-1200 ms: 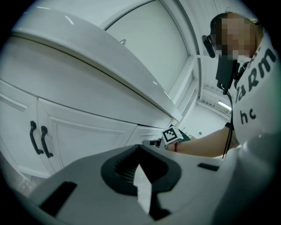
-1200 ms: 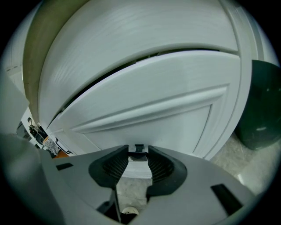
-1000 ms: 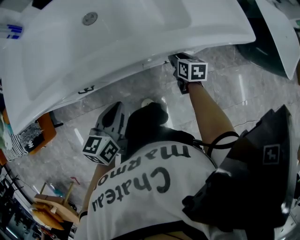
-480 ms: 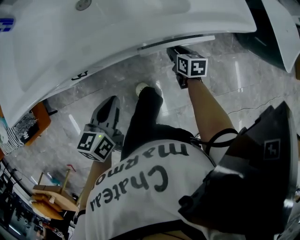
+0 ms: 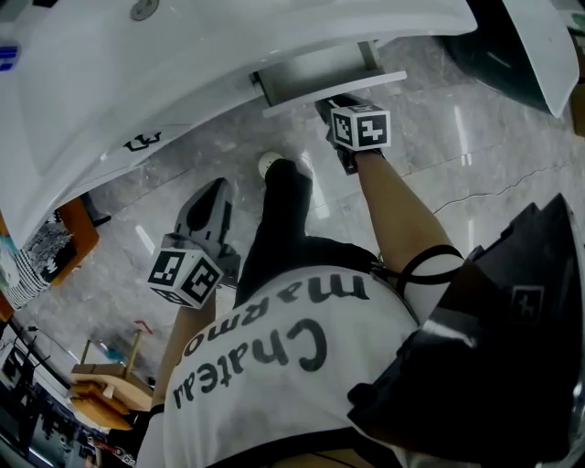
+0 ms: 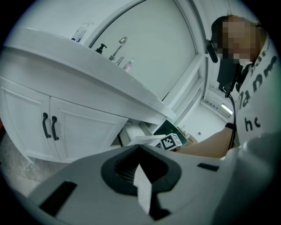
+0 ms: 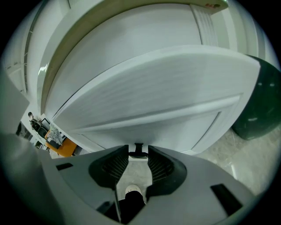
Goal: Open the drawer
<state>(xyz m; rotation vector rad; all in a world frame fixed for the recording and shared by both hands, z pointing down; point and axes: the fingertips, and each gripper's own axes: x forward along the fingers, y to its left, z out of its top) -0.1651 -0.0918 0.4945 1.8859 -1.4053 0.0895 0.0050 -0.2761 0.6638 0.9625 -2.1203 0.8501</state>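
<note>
Drawer [image 5: 334,91], likely rigid and light, is standing partly open. Right hand-held gripper [image 7: 138,159] is pinching its dark handle [image 7: 138,148], the natural hold; left hand-held gripper [image 6: 141,184] is hanging pressed together.

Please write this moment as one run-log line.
step: opening drawer | right gripper: shut on handle | drawer: partly out | left gripper: shut, empty

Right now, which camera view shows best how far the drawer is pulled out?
The head view: the drawer juts from under the sink counter, seen from above. The left gripper view shows it sideways, half hidden; the right gripper view shows only its front panel.
</note>
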